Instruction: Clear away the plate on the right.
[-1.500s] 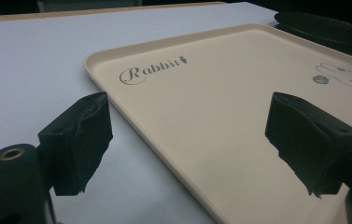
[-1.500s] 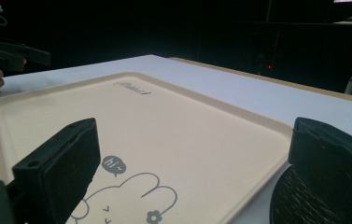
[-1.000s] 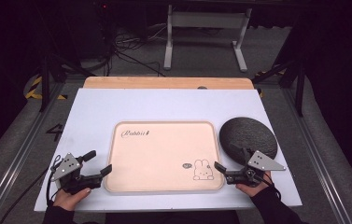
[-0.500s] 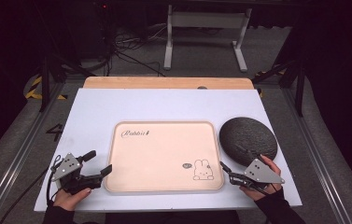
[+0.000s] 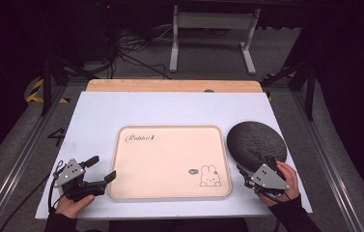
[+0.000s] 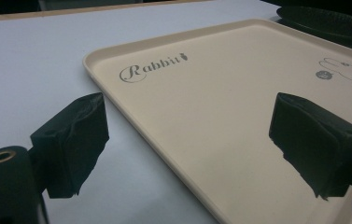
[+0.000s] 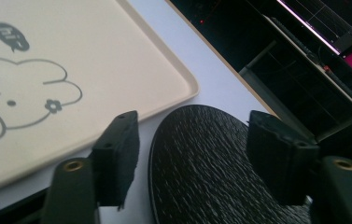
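Right gripper (image 5: 248,170) is turning toward the black disc (image 5: 256,141), fingers wide, empty; left gripper (image 5: 100,170) likewise. You are risking nudging the tray (image 5: 170,191).

Cream tray (image 5: 170,162) and black plate (image 5: 256,141) on white table (image 5: 170,108).
Rectangular tray lying flat at centre, printed "Rabbit" far left and rabbit drawing (image 5: 209,176) near right; round, textured plate flat just beside tray's right edge, far-right corner.

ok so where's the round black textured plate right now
In the high view the round black textured plate lies on the white table's right side, beside the cream rabbit tray's right edge, just ahead of the right gripper.
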Motion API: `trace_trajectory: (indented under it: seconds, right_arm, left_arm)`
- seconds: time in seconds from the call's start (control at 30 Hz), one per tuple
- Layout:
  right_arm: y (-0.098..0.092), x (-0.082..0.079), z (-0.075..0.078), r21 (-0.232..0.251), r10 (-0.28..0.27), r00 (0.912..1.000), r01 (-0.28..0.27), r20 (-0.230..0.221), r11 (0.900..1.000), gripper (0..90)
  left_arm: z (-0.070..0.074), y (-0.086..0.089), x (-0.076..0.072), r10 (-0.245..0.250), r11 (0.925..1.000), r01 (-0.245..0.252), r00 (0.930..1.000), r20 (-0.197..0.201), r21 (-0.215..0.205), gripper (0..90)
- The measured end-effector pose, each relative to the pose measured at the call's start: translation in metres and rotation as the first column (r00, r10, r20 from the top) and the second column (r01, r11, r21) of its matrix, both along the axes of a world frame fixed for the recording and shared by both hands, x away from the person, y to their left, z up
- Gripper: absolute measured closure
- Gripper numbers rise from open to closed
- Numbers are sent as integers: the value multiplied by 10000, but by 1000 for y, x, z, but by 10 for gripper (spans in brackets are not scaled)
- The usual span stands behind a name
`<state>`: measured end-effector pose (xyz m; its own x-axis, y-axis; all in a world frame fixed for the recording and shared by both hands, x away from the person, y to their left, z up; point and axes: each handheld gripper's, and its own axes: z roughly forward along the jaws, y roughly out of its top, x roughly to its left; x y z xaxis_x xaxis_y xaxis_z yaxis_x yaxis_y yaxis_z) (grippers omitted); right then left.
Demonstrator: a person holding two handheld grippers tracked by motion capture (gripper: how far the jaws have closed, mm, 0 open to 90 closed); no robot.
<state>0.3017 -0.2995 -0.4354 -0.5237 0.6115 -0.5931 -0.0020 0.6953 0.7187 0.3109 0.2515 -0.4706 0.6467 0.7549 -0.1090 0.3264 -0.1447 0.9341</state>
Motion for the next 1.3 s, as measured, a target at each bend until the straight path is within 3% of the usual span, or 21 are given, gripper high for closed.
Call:
trace_trajectory:
  seconds: [0.1,0.2,0.33,0.43,0.63,0.73,0.83,0.87,0.93,1.0,1.03,1.07,1.1,1.13,1.17,1.2,1.27,1.3]
  right_arm:
    - [0,-1,-2,-764,-101,9996,120,252,9970,420]
    - [2,-3,-5,-1750,-95,9982,197,585,9844,444]
    - [7,-5,-9,-2961,142,9959,128,890,9551,508]
    - [12,-6,-14,-3624,352,9961,-35,809,9320,516]
    - [15,-5,-18,-4148,499,9962,-160,710,9098,536]
    - [16,-3,-23,-4653,353,9975,-27,614,8851,551]
    - [16,0,-27,-4805,238,9982,55,548,8770,560]
    - [15,3,-29,-5030,180,9986,96,500,8643,567]
    - [14,4,-29,-5149,91,9988,172,487,8571,568]
    - [13,6,-31,-5152,7,9987,260,517,8567,568]
    - [12,7,-32,-5311,39,9988,223,482,8470,575]
    - [11,8,-33,-5412,-14,9984,321,570,8403,579]
    - [11,8,-33,-5412,-14,9984,321,570,8403,579]
    - [10,12,-36,-5559,-28,9983,349,586,8305,601]
    - [9,12,-37,-5557,-74,9978,425,653,8303,603]
    - [9,13,-37,-5674,-49,9978,414,657,8224,606]
    - [9,14,-38,-5694,-114,9974,498,708,8205,607]
    - [9,14,-39,-5854,-29,9970,479,775,8093,615]
  left_arm:
    - [0,0,0,-1,10000,1,10000,0,-1,125]
    - [0,0,0,-4,10000,4,10000,4,-3,124]
    - [0,0,0,-9,10000,9,10000,14,12,123]
    - [0,0,0,9,10000,-9,10000,21,30,122]
    - [0,0,0,17,10000,-17,10000,14,21,119]
    - [0,0,0,37,10000,-37,10000,4,10,118]
    - [0,0,0,38,10000,-38,10000,5,9,117]
    - [0,0,0,42,10000,-42,10000,1,1,116]
    - [0,0,0,32,10000,-32,10000,10,1,116]
    - [0,0,0,26,10000,-26,10000,4,5,116]
    - [0,0,0,32,10000,-32,10000,9,-1,115]
    - [0,0,0,32,10000,-32,10000,9,-1,115]
    - [0,0,0,23,10000,-23,10000,5,6,115]
    - [0,0,0,26,10000,-26,10000,2,9,115]
    - [0,0,0,27,10000,-27,10000,1,4,115]
    - [0,0,0,26,10000,-26,10000,3,11,115]
    - [0,0,0,24,10000,-24,10000,5,11,115]
    - [0,0,0,34,10000,-34,10000,1,1,115]
